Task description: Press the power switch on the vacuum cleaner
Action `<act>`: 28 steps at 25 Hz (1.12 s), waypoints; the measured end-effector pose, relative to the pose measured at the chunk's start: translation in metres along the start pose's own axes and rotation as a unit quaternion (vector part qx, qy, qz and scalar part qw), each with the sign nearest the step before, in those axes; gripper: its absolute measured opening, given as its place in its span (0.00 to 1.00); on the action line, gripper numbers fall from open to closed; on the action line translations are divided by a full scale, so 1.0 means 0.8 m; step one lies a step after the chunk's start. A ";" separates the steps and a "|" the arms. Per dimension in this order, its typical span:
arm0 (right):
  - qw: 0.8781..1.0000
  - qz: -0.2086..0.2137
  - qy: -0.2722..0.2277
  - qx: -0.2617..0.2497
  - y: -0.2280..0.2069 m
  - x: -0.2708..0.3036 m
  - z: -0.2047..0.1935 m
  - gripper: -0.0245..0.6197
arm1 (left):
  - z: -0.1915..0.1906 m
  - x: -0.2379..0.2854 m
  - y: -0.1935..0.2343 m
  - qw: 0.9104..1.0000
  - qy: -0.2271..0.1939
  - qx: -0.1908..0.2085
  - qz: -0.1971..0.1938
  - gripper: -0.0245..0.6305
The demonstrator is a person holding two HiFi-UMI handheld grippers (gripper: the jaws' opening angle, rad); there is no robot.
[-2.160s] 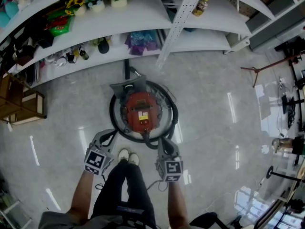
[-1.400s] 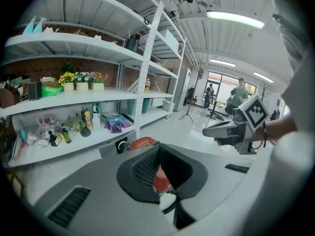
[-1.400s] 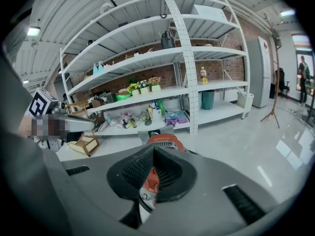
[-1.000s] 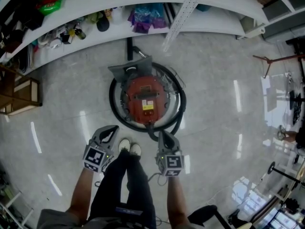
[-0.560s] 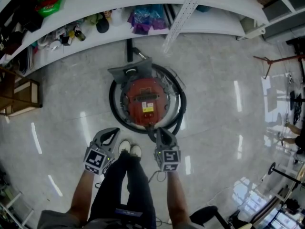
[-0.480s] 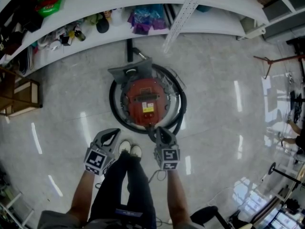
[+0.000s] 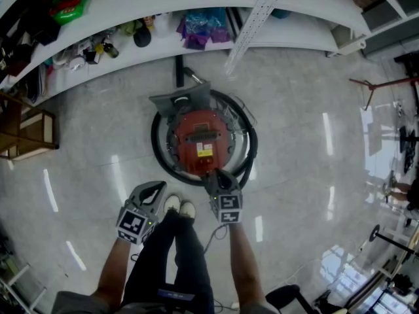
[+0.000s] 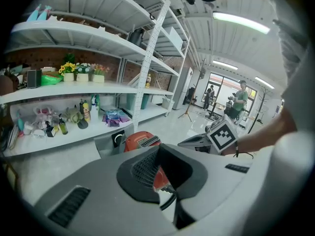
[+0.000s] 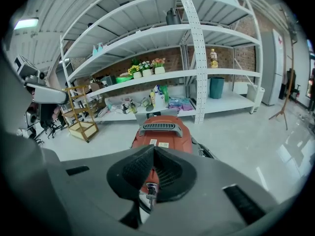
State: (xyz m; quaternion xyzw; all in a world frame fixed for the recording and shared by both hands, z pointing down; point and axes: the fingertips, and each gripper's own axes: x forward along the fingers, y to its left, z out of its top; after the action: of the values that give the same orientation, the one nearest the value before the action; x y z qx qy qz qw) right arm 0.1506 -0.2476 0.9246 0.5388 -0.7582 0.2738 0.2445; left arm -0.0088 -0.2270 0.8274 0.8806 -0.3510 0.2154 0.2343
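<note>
Currently approach only: right hand-held gripper (image 7: 216, 177), jaws together, empty, at near rim of vacuum cleaner (image 7: 201, 136); left hand-held gripper (image 7: 156, 190) likewise together, idle. Press judged pending.

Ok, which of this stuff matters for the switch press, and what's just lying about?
In the job:
red vacuum cleaner
right gripper, shut, at its near edge

Just lying about:
black hose coiled round it
bottles on the shelf
purple bag
wooden rack
left gripper, shut, beside the shoes
</note>
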 end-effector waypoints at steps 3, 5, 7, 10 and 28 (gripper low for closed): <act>1.000 -0.001 0.006 -0.002 -0.002 0.011 -0.008 0.06 | -0.001 -0.001 0.001 1.000 0.000 -0.003 0.001 0.05; 1.000 -0.001 0.011 -0.002 -0.003 0.018 -0.013 0.06 | -0.003 -0.001 0.004 1.000 0.001 -0.004 0.002 0.05; 1.000 0.000 0.016 -0.001 -0.004 0.026 -0.019 0.06 | -0.006 -0.001 0.006 1.000 0.003 -0.004 0.005 0.05; 1.000 0.001 0.024 0.000 -0.005 0.039 -0.030 0.06 | -0.008 -0.002 0.010 1.000 0.005 -0.004 0.007 0.05; 0.999 -0.003 0.043 0.033 -0.016 0.080 -0.062 0.06 | -0.021 -0.001 0.026 1.000 0.006 0.002 0.008 0.05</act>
State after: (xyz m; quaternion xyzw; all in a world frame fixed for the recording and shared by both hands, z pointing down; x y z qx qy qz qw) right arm 0.1477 -0.2609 1.0057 0.5368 -0.7356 0.3211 0.2600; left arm -0.0282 -0.2302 0.8459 0.8771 -0.3559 0.2230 0.2330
